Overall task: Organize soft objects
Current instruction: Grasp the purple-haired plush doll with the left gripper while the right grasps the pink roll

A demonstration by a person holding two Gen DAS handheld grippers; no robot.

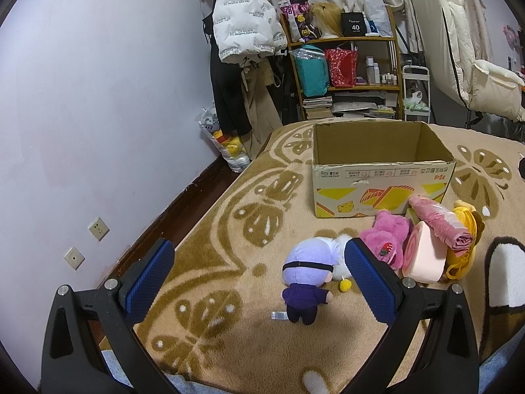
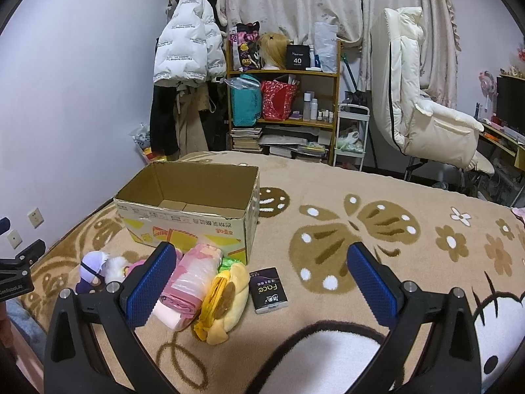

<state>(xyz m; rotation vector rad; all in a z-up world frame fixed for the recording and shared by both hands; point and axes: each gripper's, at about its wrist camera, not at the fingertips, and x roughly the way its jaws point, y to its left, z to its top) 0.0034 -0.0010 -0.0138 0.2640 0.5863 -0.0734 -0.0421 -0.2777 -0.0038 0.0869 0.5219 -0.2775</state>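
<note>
Toys lie on the blanket [image 2: 410,184] before the open cardboard box [image 1: 377,167]: purple doll [image 1: 306,282], pink bear [image 1: 388,238], pink roll [image 1: 439,223], yellow plush [image 2: 229,292], tissue pack [image 2: 269,290]. Left gripper [image 1: 259,279] and right gripper [image 2: 261,282] both gape wide, holding nothing.

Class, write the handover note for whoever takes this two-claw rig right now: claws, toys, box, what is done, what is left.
Left claw: open, empty, above the purple-haired doll.
Right claw: open, empty, above the blanket.
Cardboard box: open, upright, looks empty.
Toy pile in front of the box: doll, pink plush, pink swirl cushion, pink wrapped bundle, yellow plush; dark tissue pack alongside.
Done: nothing boxed.
Left: likely box every soft item, doll first.
</note>
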